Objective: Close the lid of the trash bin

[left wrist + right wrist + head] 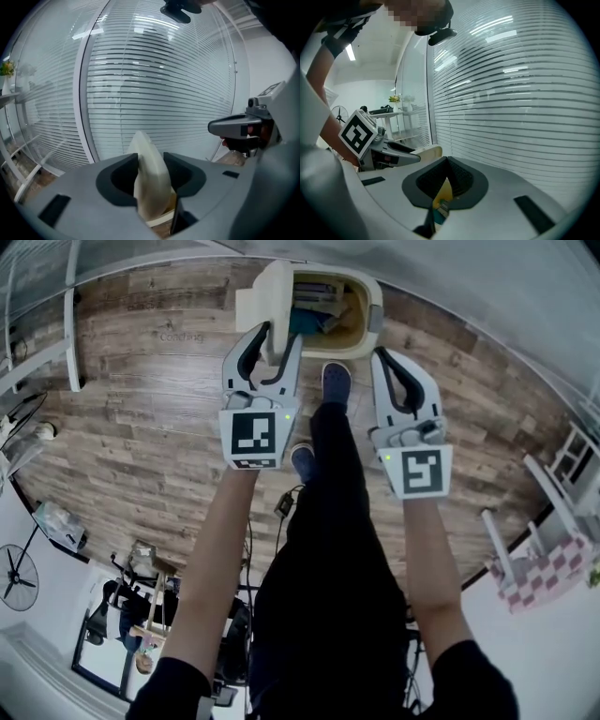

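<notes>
The cream trash bin (372, 298) stands on the wood floor at the top of the head view, with rubbish showing inside. Its lid (262, 298) stands upright on the bin's left side. My left gripper (278, 338) is shut on the lid's edge, and in the left gripper view the pale lid (147, 173) fills the gap between the two jaws. My right gripper (386, 357) hangs beside the bin's right end, shut and holding nothing. In the right gripper view its fingers (459, 180) meet, with the bin's yellow inside (442, 193) below them.
The person's dark legs and blue shoes (336, 381) stand just in front of the bin. A glass wall with blinds (159, 84) rises behind it. A white shelf (56, 343) is at the left, and a white chair with a pink checked cushion (539, 573) at the right.
</notes>
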`<action>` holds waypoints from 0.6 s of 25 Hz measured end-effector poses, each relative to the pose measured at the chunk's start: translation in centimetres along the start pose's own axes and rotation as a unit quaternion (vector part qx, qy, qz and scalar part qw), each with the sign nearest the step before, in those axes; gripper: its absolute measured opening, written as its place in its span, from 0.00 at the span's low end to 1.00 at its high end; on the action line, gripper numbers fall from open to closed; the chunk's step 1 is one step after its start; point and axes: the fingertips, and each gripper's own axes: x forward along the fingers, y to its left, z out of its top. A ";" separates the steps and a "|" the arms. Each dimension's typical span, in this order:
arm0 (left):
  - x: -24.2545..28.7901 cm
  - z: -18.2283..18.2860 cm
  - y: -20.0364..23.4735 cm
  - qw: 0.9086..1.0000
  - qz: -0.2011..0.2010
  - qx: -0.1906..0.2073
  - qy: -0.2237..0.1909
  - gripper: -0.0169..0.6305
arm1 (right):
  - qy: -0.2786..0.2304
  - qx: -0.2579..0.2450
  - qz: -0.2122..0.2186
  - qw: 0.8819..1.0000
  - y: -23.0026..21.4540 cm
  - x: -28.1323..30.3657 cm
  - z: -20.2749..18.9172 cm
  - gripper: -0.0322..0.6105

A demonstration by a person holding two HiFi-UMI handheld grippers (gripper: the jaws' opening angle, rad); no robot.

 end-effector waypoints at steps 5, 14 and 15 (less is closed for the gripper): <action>1.4 -0.3 -2.3 1.000 -0.021 0.018 -0.001 0.31 | 0.004 0.001 -0.008 1.000 -1.1 -0.1 -1.2 0.05; 4.3 -2.1 -7.6 0.995 -0.093 0.036 0.015 0.36 | 0.005 0.007 -0.023 1.000 -3.0 -0.5 -2.5 0.05; 4.7 -2.5 -8.1 0.994 -0.102 0.036 0.021 0.35 | 0.007 0.007 -0.023 1.000 -3.1 -0.5 -2.8 0.05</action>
